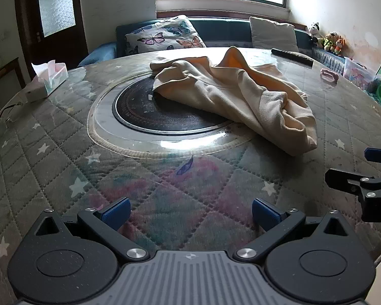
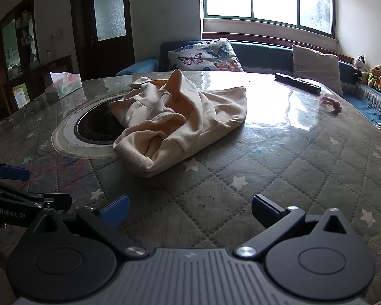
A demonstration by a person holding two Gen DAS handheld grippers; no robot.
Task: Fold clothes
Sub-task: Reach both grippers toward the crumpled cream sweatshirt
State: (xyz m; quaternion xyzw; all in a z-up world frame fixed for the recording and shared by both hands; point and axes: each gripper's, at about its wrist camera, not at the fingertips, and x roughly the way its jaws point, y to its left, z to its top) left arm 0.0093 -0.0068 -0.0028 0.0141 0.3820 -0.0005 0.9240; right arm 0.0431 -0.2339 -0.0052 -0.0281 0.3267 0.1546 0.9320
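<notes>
Right claw [image 2: 189, 212] wide, left claw [image 1: 191, 214] wide (arm lettered "GenRobot.AI"), crumpled cream garment [image 2: 175, 117] beyond

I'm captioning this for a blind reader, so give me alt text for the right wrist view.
A crumpled cream garment lies unfolded on a round quilted table, partly over a dark centre disc. The right hand-held gripper hovers open and empty in front of it. The left hand-held gripper shows at the left edge.

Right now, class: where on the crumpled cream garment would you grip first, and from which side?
Grip the near rolled hem of the cream garment, coming from the table's near edge. That end bulges closest to the open right gripper, offering a thick fold to pinch.
</notes>
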